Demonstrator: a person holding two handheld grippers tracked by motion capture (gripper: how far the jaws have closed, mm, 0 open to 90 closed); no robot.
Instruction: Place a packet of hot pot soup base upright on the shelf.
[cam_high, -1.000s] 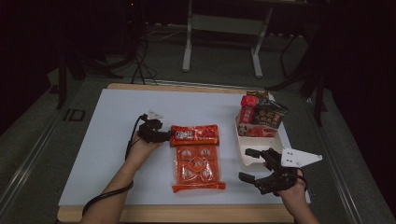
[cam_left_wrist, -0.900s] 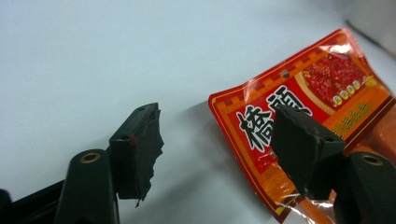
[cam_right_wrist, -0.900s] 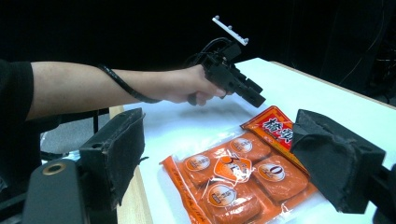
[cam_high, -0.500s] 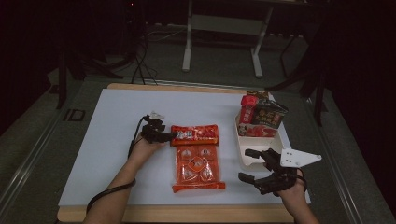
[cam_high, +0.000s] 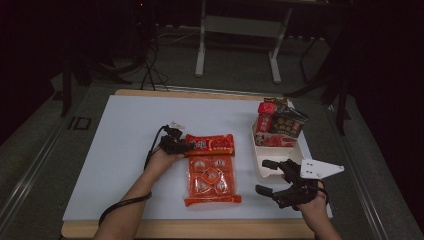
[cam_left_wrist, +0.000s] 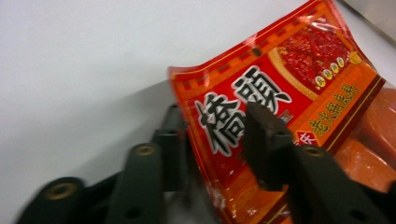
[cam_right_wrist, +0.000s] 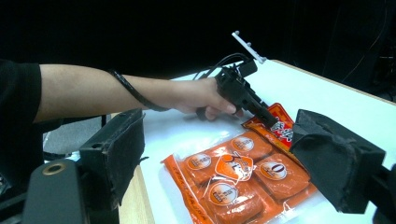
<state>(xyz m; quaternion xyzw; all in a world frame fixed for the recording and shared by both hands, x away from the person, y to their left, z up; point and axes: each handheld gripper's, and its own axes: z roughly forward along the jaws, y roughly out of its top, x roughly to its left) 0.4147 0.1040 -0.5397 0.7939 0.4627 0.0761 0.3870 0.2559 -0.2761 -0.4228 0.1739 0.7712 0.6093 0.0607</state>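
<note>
White table (cam_high: 115, 150), mid-scene: red snack packet (cam_high: 210, 144) lies flat, long axis left-right, just far of the bigger orange multipack (cam_high: 212, 181). Left gripper (cam_high: 181, 146) at the packet's left end; jaws have just been closing, one under and one over the lifted edge (cam_left_wrist: 224, 126), pinching it. Left forearm comes in from the near edge, angled far-right, hand low. Right gripper (cam_high: 270, 176) rests near-right beside the white tray (cam_high: 261, 165), jaws wide apart, nothing between them.
</note>
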